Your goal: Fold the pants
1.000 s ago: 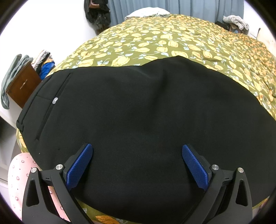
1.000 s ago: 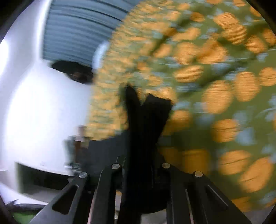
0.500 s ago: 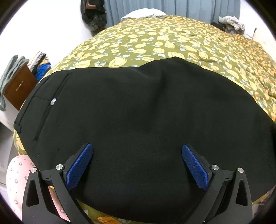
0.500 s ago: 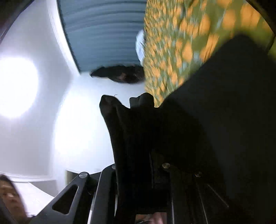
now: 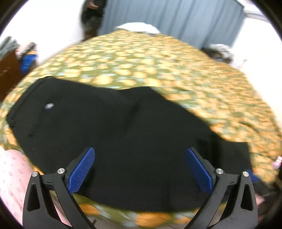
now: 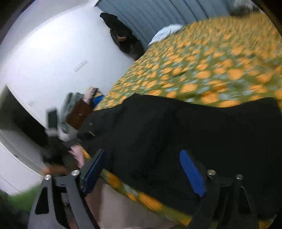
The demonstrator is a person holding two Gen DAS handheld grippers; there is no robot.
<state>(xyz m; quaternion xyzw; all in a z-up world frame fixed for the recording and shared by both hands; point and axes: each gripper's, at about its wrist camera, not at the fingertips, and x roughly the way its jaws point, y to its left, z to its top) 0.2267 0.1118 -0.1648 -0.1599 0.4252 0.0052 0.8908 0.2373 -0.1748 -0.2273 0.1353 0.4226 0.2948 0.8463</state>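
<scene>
Black pants lie folded on the bed, waistband with a small button at the left. They also show in the right wrist view, reaching the near bed edge. My left gripper is open and empty, hovering above the near part of the pants. My right gripper is open and empty, above the near edge of the pants. Both views are blurred by motion.
The bed cover is olive with yellow flowers and extends far back to a pillow and blue curtain. A brown nightstand with piled clothes stands at the left by the white wall. Pink spotted fabric lies at the near left.
My right gripper has let go of the pant fabric it held and opened; the pants now lie folded over. My left gripper has pulled back and up, still open.
</scene>
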